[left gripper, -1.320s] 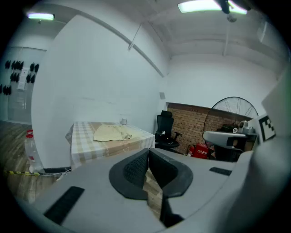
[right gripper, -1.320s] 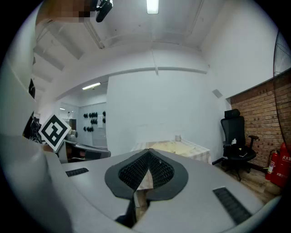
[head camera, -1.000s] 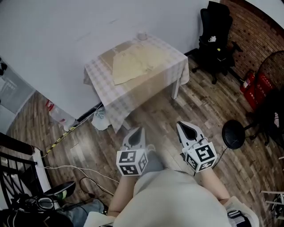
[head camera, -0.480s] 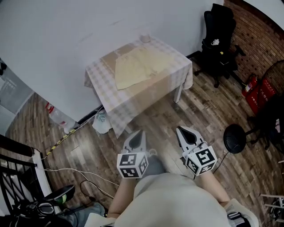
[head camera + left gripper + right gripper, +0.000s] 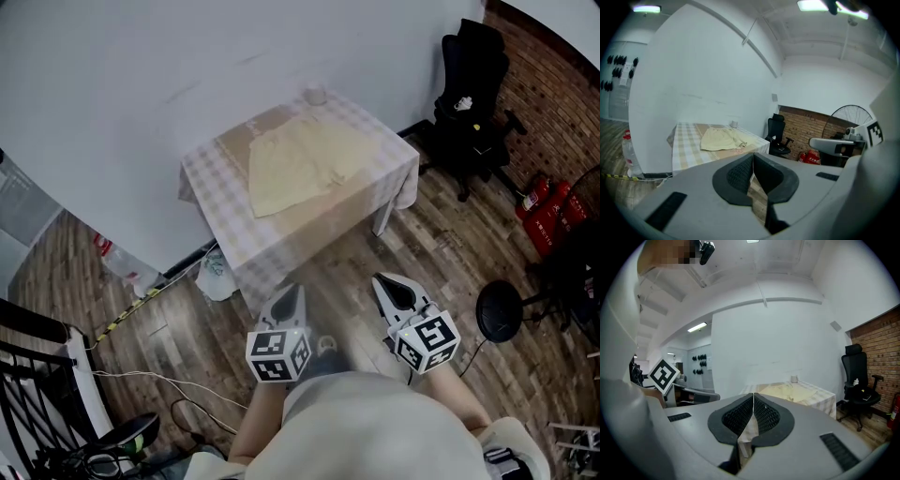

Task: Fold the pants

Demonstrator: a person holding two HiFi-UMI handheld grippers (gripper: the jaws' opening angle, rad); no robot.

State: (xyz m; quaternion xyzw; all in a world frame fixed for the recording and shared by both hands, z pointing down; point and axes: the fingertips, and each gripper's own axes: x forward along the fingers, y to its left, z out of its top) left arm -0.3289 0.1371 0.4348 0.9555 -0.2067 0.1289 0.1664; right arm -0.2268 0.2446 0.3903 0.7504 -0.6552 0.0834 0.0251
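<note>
At the far left a black metal frame (image 5: 28,366) and a tangle of thin cables (image 5: 141,375) crowd the lower corner, cut off by the picture's edge. A clear plastic bottle with a red label (image 5: 111,255) stands by the white wall (image 5: 141,84). A crumpled white bag (image 5: 217,270) lies at the table's near-left corner.

The small square table under a beige-and-white checked cloth (image 5: 214,183) stands against the wall. A strip of bare wooden plank floor (image 5: 337,258) lies open between it and the two grippers. The pale yellow pants (image 5: 305,161) lie spread flat on the middle of the cloth, well apart from both grippers. A small white cup (image 5: 315,94) stands at the far edge.

The left gripper (image 5: 292,292) has its jaws closed together with nothing between them. The right gripper (image 5: 384,280) is the same, pads meeting and empty.

On the right, a black office chair (image 5: 473,98), red fire extinguishers (image 5: 544,202) and a black round stand base (image 5: 499,311) narrow the floor.

The hanging cloth hides all but one white table leg (image 5: 382,217). The person's pale top (image 5: 375,427) covers the floor directly below. What the cup holds cannot be made out.
</note>
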